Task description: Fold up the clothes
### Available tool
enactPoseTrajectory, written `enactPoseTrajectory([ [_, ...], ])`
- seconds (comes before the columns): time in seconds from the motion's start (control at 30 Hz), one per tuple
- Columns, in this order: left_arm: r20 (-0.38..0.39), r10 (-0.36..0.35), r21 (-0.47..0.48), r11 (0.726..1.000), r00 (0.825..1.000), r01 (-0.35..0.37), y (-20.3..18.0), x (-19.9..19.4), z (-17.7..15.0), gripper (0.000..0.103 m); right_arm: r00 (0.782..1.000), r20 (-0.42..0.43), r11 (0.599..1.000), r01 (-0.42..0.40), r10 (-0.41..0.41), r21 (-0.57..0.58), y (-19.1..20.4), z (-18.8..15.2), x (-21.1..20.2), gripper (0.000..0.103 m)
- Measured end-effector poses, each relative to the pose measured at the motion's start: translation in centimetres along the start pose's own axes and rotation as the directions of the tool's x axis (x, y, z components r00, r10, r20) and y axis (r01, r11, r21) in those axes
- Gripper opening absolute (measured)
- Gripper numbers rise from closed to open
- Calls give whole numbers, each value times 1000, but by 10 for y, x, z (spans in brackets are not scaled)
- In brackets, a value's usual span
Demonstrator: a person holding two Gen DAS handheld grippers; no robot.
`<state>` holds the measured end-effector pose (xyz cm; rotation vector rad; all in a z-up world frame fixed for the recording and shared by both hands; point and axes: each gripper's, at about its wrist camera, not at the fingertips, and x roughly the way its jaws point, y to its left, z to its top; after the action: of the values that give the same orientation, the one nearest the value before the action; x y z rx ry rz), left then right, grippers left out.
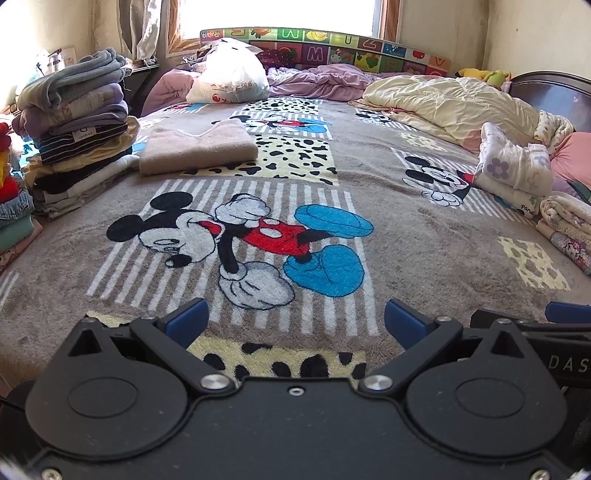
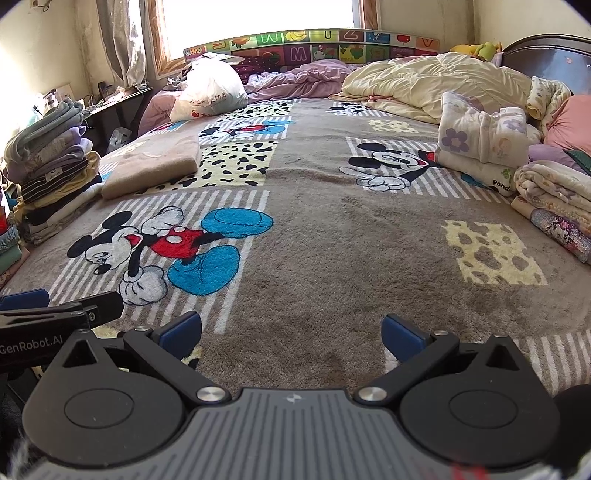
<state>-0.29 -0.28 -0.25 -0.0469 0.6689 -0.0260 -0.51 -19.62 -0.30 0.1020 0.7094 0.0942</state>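
Left gripper (image 1: 295, 321) and right gripper (image 2: 291, 330) side by side above the Mickey blanket (image 2: 332, 229) — fingers spread wide, gripping nothing; folded beige garment (image 1: 195, 147) lying beside the clothes stack (image 1: 74, 129).

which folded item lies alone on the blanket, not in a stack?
The tan folded sweater, lying flat by itself on the Mickey blanket. The tall striped-and-grey pile beside it and the floral pile opposite are stacked.

Both wrist views low over the blanket (image 1: 424, 258), facing the window (image 2: 258, 22), side by side
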Motion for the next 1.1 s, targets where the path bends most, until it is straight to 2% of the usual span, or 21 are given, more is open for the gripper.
enactPoseTrajectory([
  [1.1,-2,1,-2,1000,1000,-1,0,0,-2,103,1000,0,1000,14,-14,-3,-1,0,1,103],
])
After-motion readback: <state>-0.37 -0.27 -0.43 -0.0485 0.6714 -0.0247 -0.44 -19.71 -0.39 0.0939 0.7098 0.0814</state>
